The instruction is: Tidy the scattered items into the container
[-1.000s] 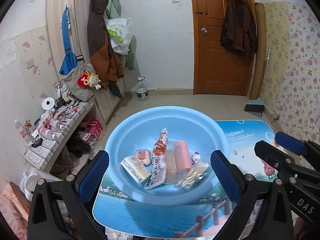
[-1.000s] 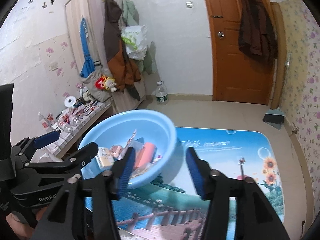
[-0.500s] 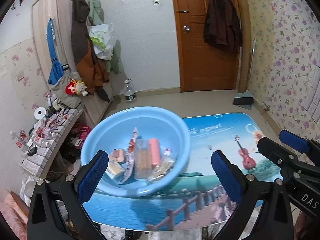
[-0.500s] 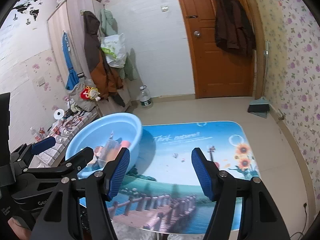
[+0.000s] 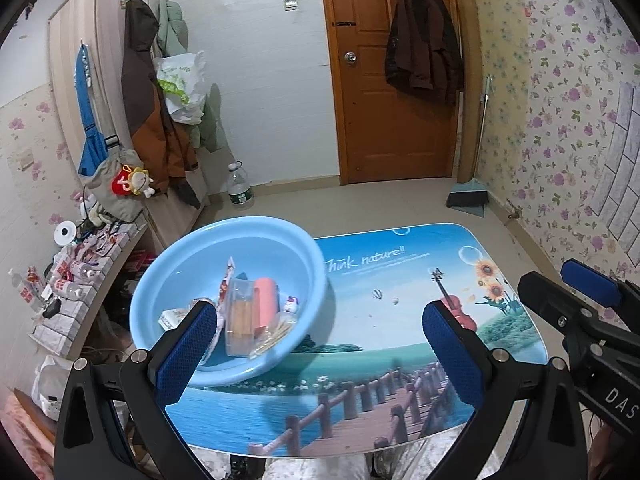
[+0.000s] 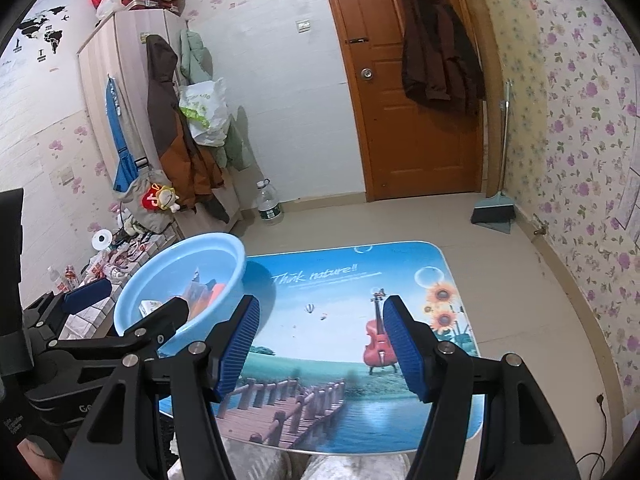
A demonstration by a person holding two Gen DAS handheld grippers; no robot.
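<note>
A light blue basin (image 5: 240, 248) stands on the left end of a low table (image 5: 380, 320) with a printed landscape top. In it lie a coral block (image 5: 266, 300), a clear box of sticks (image 5: 239, 322), a long snack packet (image 5: 227, 280) and a white packet (image 5: 171, 316). My left gripper (image 5: 320, 354) hangs open over the table's near middle, its left finger in front of the basin, nothing between the pads. My right gripper (image 6: 320, 350) is open and empty above the table's near edge, right of the basin (image 6: 180, 272).
Left of the table a low tiled shelf (image 5: 80, 280) carries small bottles and packets. On the floor beyond stand a water bottle (image 5: 240, 192) and a dustpan with broom (image 5: 468, 200). Coats hang on a wardrobe and the door. A person's knees (image 5: 320, 468) sit under the near edge.
Both grippers have swung to the right, away from the basin, which has slid from the centre to the left of both views. The right jaws stand slightly wider.
</note>
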